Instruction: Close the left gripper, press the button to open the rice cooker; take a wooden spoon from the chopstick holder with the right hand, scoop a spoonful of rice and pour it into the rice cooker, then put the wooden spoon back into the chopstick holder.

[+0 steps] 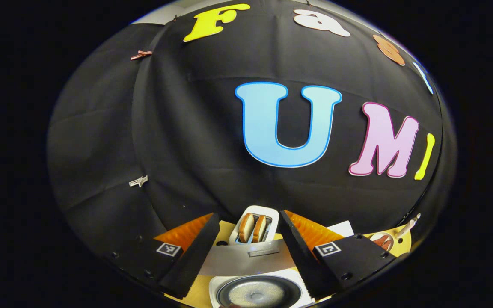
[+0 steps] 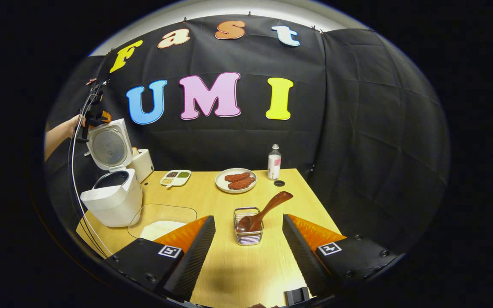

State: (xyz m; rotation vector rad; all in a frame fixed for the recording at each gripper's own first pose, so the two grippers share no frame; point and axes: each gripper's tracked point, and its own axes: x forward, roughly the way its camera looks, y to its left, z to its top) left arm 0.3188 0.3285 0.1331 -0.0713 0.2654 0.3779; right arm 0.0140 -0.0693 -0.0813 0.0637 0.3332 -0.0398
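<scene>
left gripper [image 1: 250,248] sits at the bottom middle of its view, fingers spread wide apart; right gripper [image 2: 248,252] same deal, jaws wide; a bare forearm [image 2: 58,134] reaches in at far left of right gripper view

wooden spoon [image 2: 260,212]: glossy dark wood
chopstick holder [image 2: 248,234]: shiny metal wire
table [image 2: 238,265]: matt pale wood
rice cooker [image 2: 114,201]: smooth white plastic

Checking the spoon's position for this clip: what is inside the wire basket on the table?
A wooden spoon sits in the wire basket, bowl end down, handle leaning out to the upper right. The basket's bottom under the bowl is covered, so anything else there cannot be told.
</scene>
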